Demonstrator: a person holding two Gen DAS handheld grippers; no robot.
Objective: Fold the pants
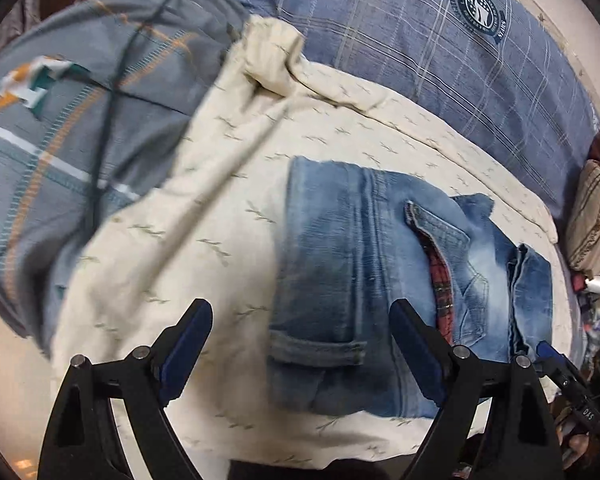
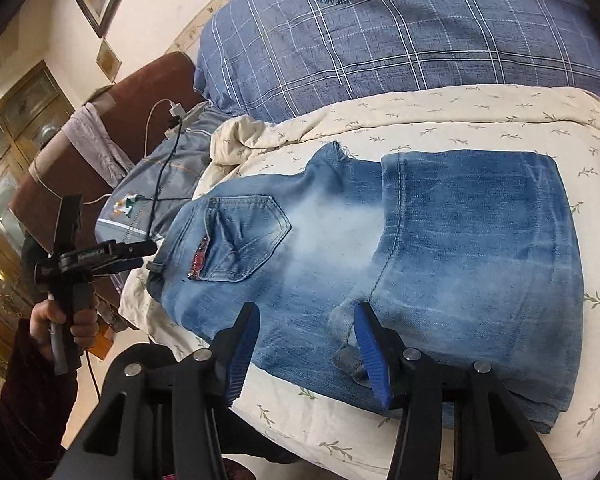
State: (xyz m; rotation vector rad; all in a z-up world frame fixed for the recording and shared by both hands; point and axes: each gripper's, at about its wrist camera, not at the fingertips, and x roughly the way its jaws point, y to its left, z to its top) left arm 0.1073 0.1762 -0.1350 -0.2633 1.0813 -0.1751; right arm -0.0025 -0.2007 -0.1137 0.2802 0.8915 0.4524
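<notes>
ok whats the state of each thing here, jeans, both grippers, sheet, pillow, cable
jeans: folded, lying flat on the sheet, back pocket up
left gripper: open, holding nothing, over the jeans' edge
right gripper: open, empty, above the jeans
cream sheet: spread under the jeans, bunched at its far corner
blue plaid pillow: lying beyond the sheet
black cable: draped loose over the grey bedding

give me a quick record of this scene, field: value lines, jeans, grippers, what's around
jeans: blue denim, legs folded over the seat, back pocket up
surface: cream sheet with leaf print
left hand-held gripper: open, above the jeans' folded end, holding nothing
right hand-held gripper: open, at the jeans' near edge, holding nothing
behind: blue plaid pillow
beside: grey pillow with a black cable across it
</notes>
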